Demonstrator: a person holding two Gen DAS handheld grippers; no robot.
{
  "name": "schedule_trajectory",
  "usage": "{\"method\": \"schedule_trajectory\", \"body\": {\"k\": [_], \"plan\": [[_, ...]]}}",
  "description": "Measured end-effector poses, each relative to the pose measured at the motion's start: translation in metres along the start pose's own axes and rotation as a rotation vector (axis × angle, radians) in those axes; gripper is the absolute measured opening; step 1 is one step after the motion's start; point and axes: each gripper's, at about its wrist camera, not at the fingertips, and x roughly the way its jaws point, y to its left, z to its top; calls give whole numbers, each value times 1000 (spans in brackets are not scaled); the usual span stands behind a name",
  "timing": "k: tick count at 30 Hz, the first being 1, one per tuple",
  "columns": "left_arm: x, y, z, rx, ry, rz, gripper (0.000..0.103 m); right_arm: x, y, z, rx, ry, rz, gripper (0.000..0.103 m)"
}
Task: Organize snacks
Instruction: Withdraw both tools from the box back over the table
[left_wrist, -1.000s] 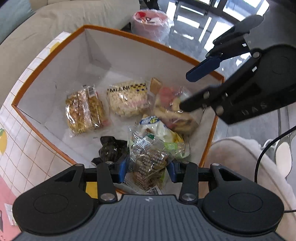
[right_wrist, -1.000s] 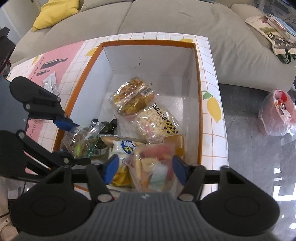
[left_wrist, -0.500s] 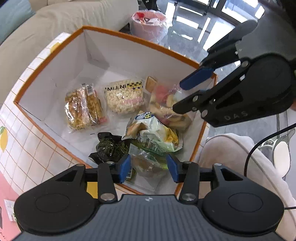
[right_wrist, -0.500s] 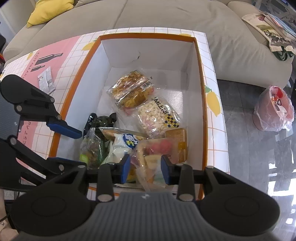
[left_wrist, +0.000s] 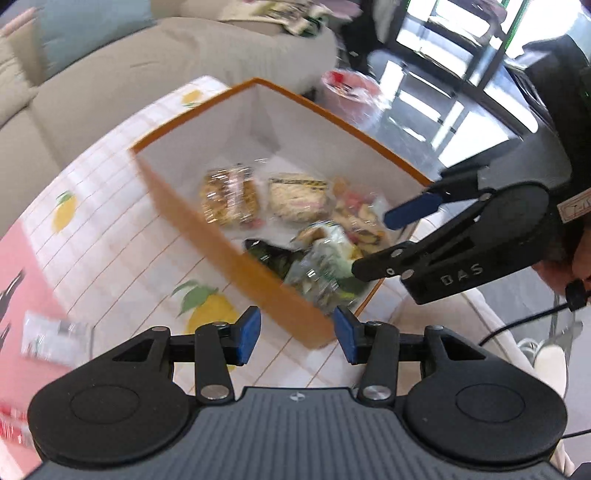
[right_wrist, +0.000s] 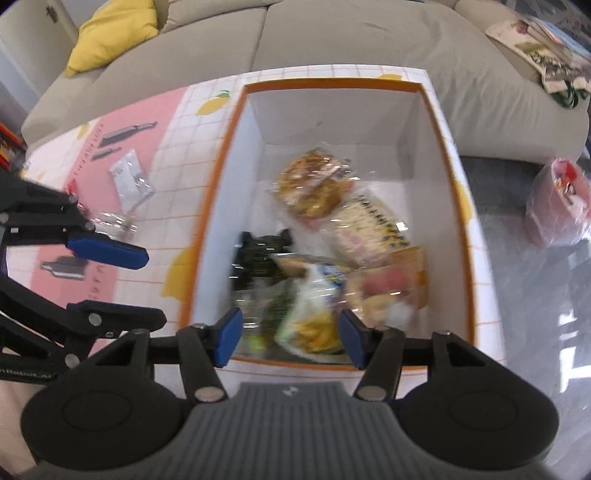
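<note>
An orange-rimmed white box (left_wrist: 236, 254) (right_wrist: 218, 192) stands on the table and holds several snack bags: a brown cracker bag (right_wrist: 314, 184), a puffed-rice bag (right_wrist: 373, 225), a dark bag (right_wrist: 258, 254), a green-and-white bag (right_wrist: 314, 314) and a mixed fruit-chip bag (right_wrist: 384, 295). My left gripper (left_wrist: 297, 334) is open and empty, above the table just outside the box's near corner. My right gripper (right_wrist: 291, 338) is open and empty, above the box's near edge. Each gripper also shows in the other's view, left (right_wrist: 110, 284) and right (left_wrist: 391, 240).
A silver sachet (right_wrist: 129, 181) and a clear wrapper (right_wrist: 110, 221) lie on the pink and lemon-print tablecloth (right_wrist: 177, 155) left of the box; the sachet also shows in the left wrist view (left_wrist: 55, 334). A grey sofa (right_wrist: 332, 40) lies behind. A pink bag (right_wrist: 557, 203) sits on the floor.
Both grippers have let go of their snack bags into the box, opened, and pulled back and up. The left gripper has swung left, out over the tablecloth.
</note>
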Motion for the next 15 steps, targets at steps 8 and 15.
{"method": "schedule_trajectory", "body": {"k": [8,15], "plan": [[-33,40,-67,-173,-26,96,54,-8,61,-8,47,-21,96,69],[-54,81,-124,-364,-89,211,55,4,135,-15,-49,-60,96,84]]}}
